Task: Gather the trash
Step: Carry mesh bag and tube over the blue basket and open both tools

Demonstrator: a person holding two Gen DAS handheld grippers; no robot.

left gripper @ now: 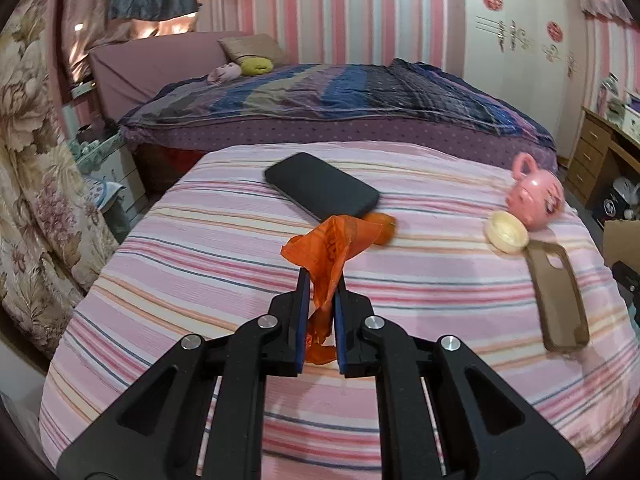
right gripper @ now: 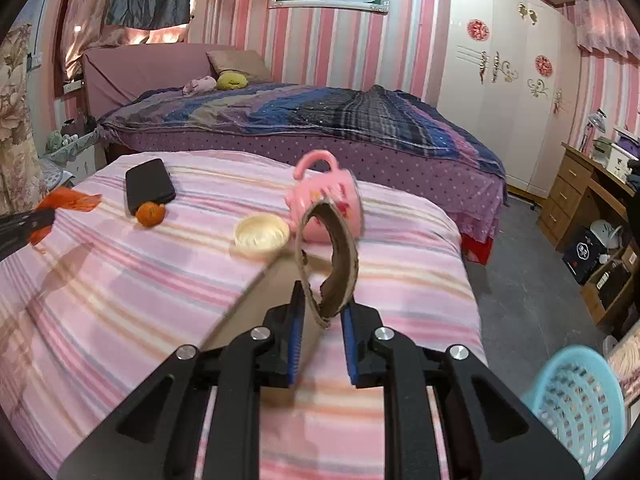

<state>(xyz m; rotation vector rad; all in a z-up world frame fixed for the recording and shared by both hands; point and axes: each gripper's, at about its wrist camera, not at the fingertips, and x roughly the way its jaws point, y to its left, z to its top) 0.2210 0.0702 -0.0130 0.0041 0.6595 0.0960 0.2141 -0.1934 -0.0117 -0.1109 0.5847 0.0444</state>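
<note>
The left hand-held gripper (left gripper: 320, 280) is clamped on a crumpled orange plastic scrap (left gripper: 330, 248), held above the pink striped bed (left gripper: 180, 280); bare bedding lies open to its left as far as the bed's edge. The right hand-held gripper (right gripper: 322, 296) pinches a torn, curled brown cardboard ring (right gripper: 340, 256) at its ragged lower end, near the bed's right edge, with grey floor (right gripper: 520, 280) and a blue basket (right gripper: 580, 404) beyond. Ahead lie a black phone (left gripper: 322, 186), a small orange ball (left gripper: 384, 226) touching it, a cream lid (left gripper: 506, 232) and a pink cup (left gripper: 536, 196).
</note>
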